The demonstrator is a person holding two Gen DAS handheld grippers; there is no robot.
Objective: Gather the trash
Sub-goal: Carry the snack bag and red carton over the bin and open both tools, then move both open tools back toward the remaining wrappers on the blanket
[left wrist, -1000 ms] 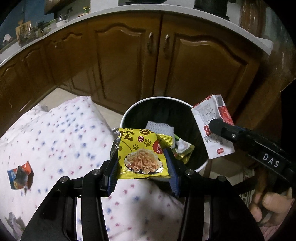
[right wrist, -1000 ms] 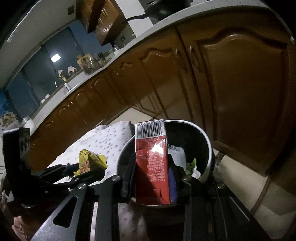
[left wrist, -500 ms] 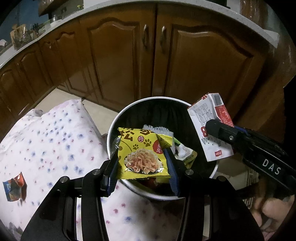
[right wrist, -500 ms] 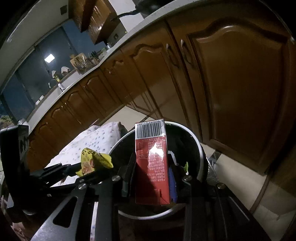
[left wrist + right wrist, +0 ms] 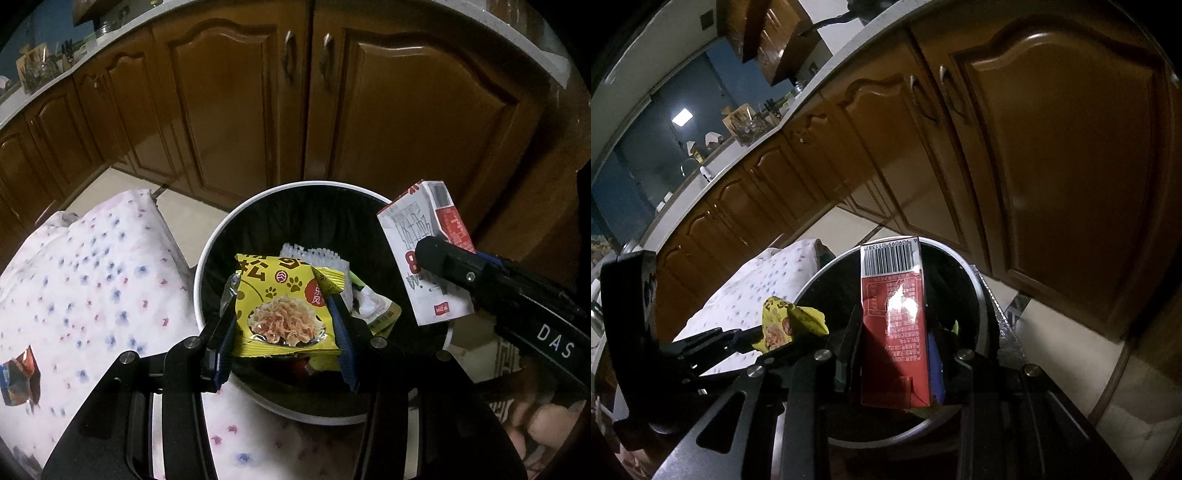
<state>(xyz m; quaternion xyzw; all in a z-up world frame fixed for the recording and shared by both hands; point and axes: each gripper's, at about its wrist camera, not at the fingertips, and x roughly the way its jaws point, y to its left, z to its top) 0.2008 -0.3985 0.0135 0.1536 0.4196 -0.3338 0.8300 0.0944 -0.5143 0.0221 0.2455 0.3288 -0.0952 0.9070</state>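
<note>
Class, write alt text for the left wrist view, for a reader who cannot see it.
The left claw grips a yellow snack packet above an open bin that already holds wrappers. At right, the right claw holds a red-and-white carton over the rim; a spotted cloth lies left, wooden cabinets behind.

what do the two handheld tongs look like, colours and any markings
Both the left tongs and the right tongs are matte black frames with silver round bolts and blue pads inside the fingers. White letters DAS mark the right one's side. No sleeve is visible.
</note>
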